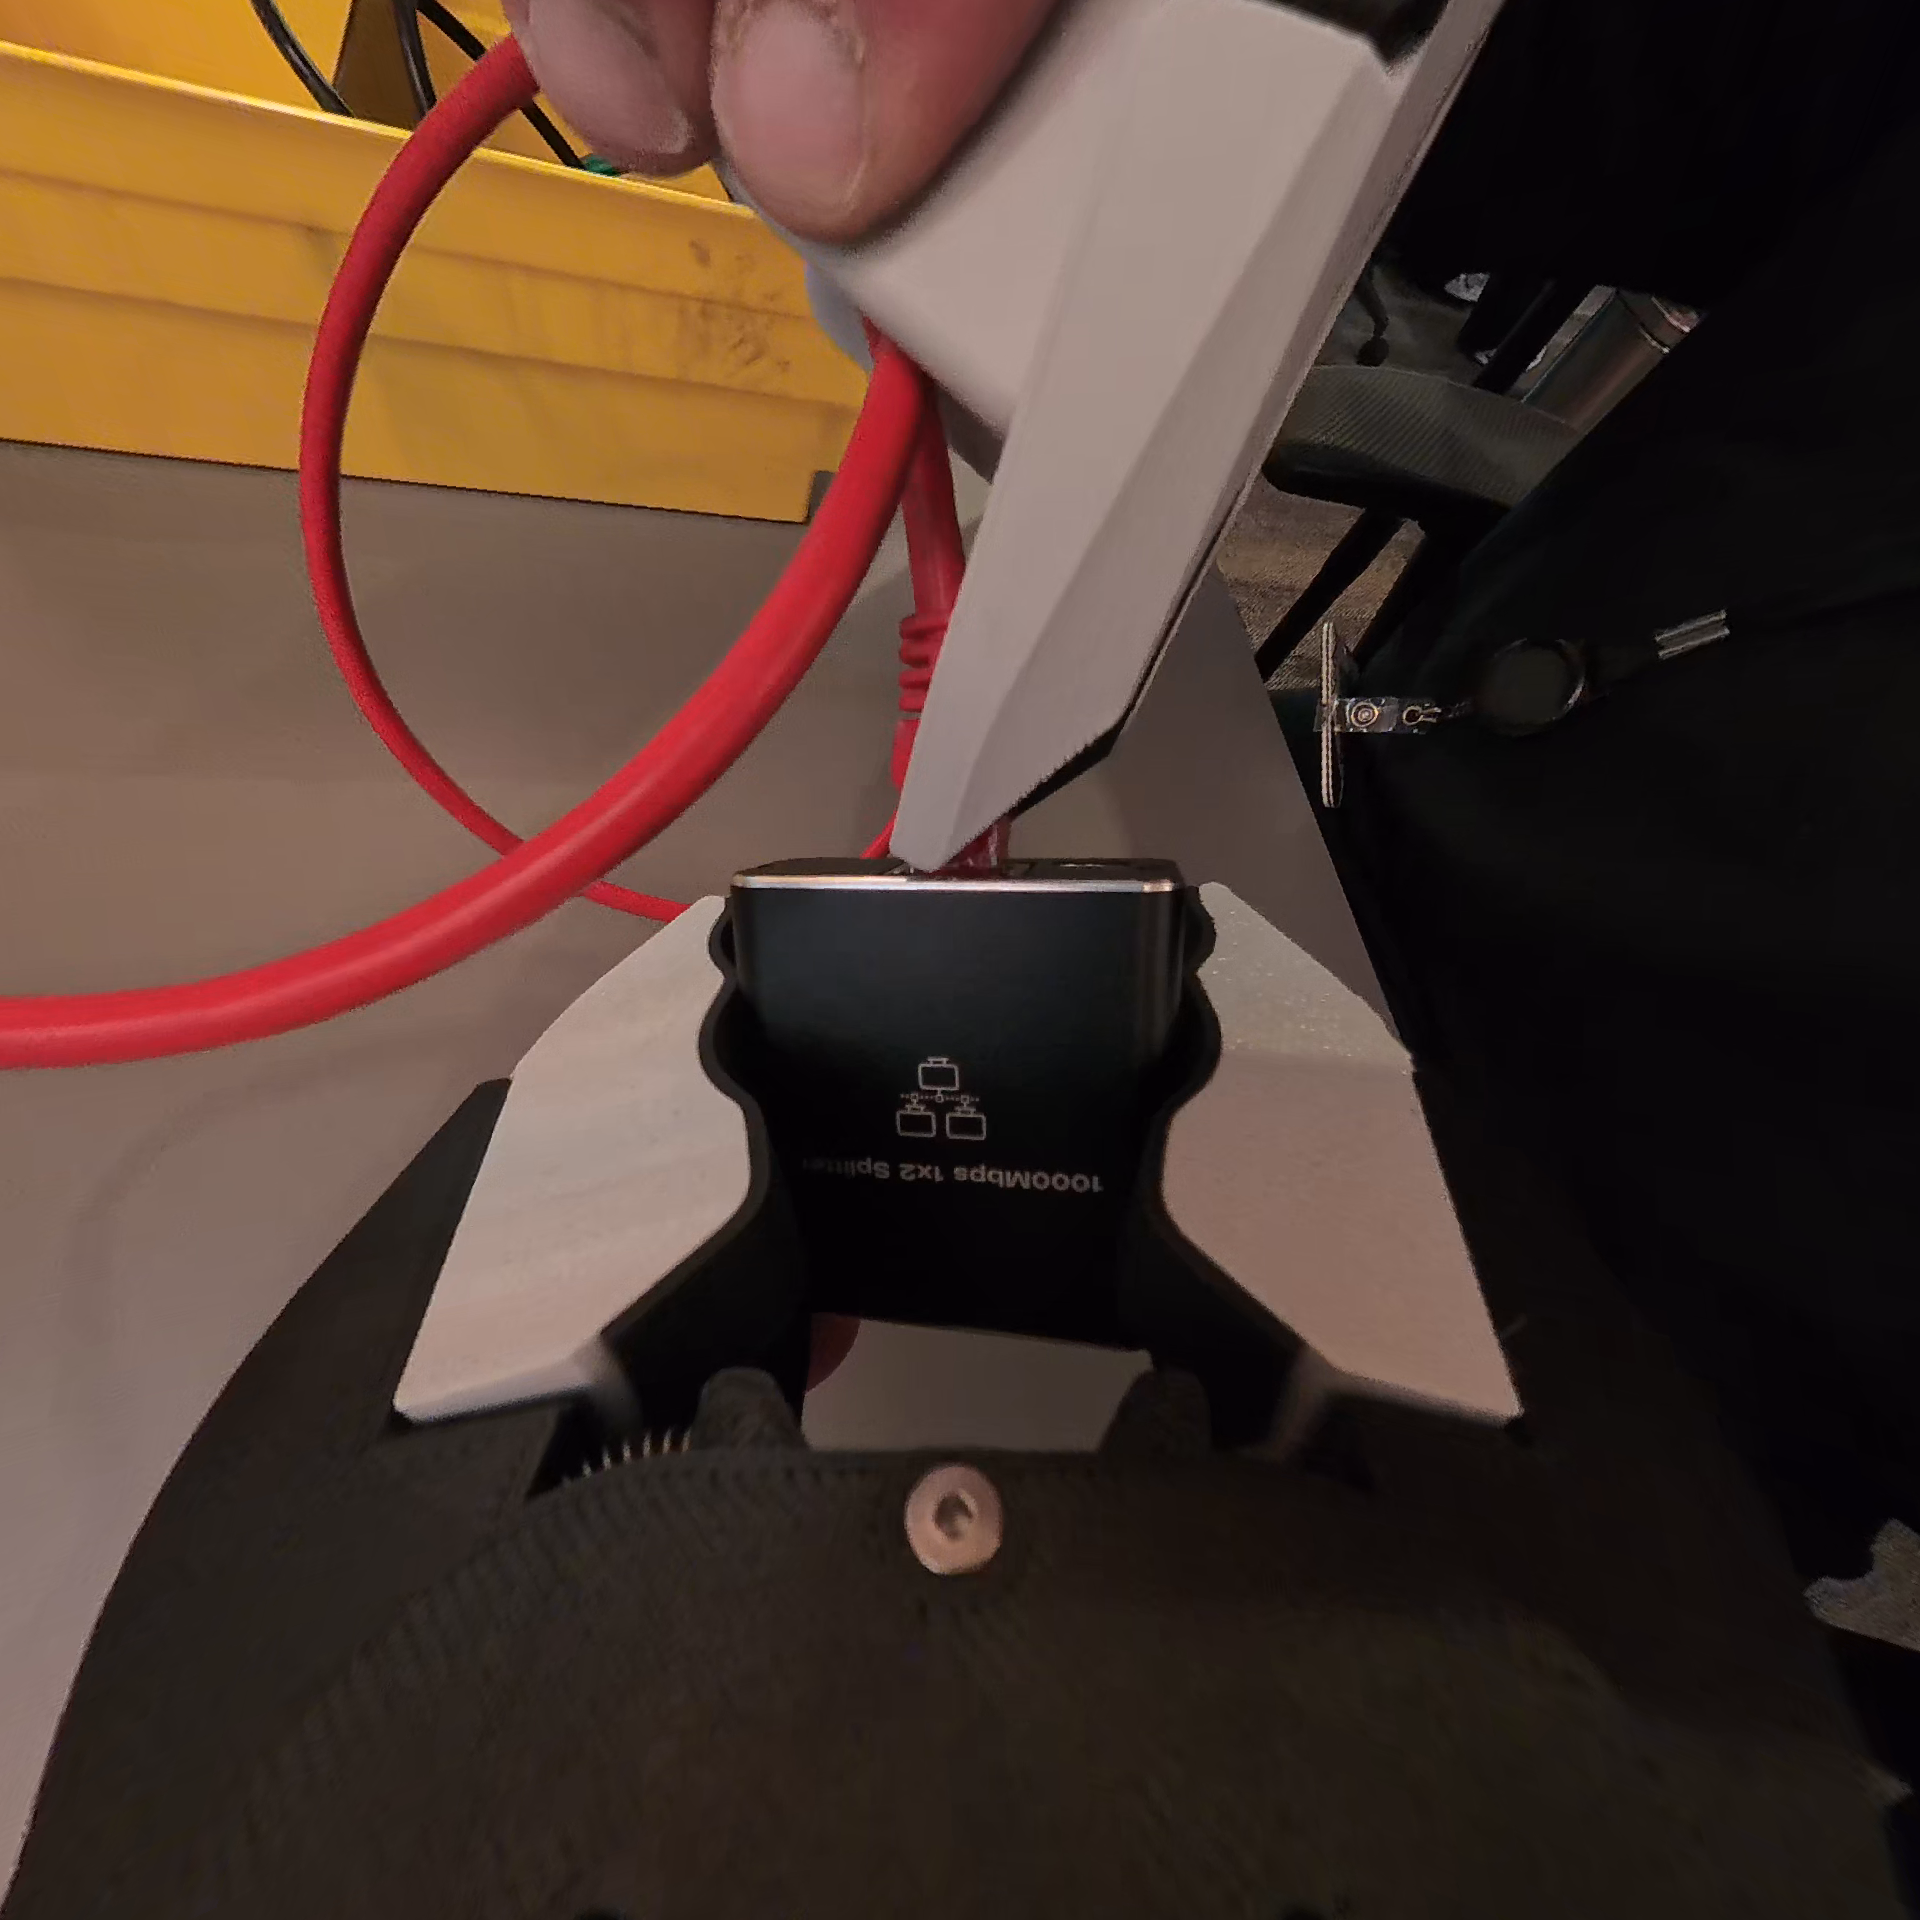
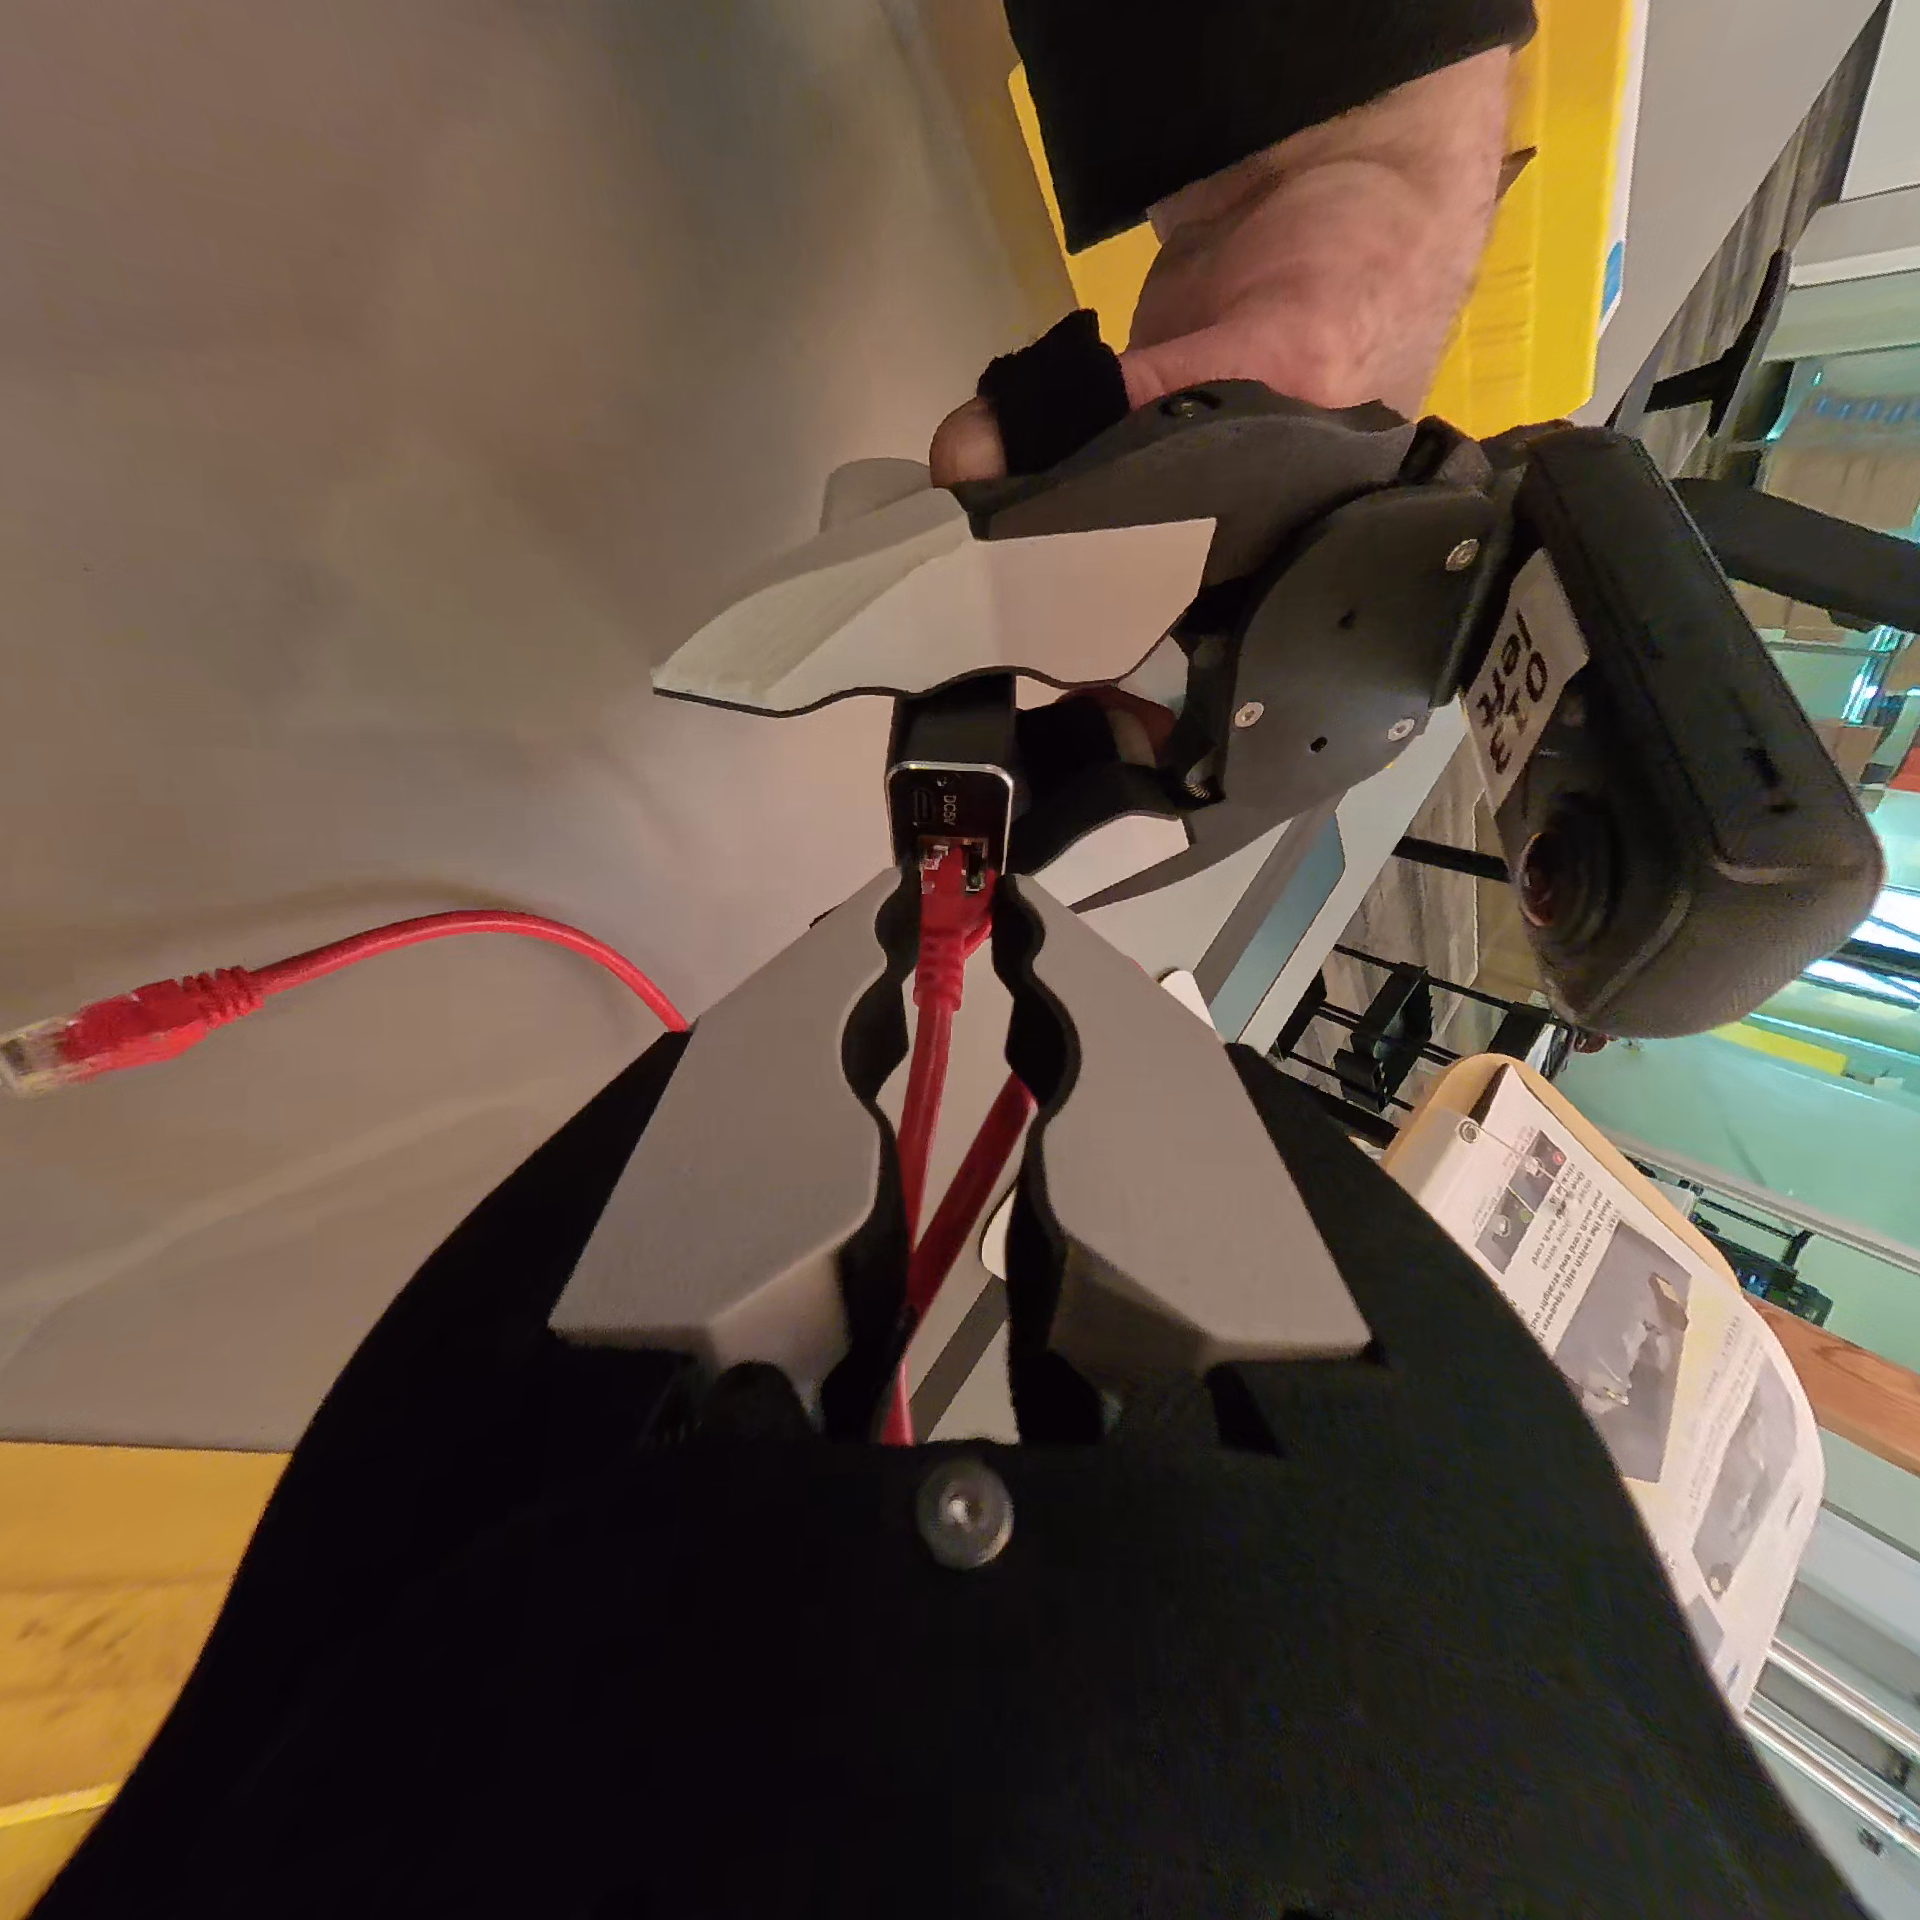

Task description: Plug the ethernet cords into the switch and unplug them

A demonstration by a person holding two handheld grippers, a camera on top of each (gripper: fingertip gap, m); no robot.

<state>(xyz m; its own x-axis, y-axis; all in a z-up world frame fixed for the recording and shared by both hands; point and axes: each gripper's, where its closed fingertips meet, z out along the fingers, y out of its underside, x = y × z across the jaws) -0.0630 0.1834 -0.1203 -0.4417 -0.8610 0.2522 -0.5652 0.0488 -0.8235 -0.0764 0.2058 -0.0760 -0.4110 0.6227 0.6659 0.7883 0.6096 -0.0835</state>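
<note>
My left gripper is shut on the black switch, with its port end facing away from me. My right gripper comes down onto that end, and its grey fingers show from above in the left wrist view. In the right wrist view it is shut on the red plug of the ethernet cord, which sits in a port of the switch. The red cord loops over the table. Its other plug lies loose on the table. The left gripper holds the switch from the side.
A yellow bin stands at the back of the grey table. A printed instruction sheet lies at the right. A person in dark clothing with a badge reel is close on the right. Chair legs show beyond. Tip to tip, the grippers are about 5 centimeters apart.
</note>
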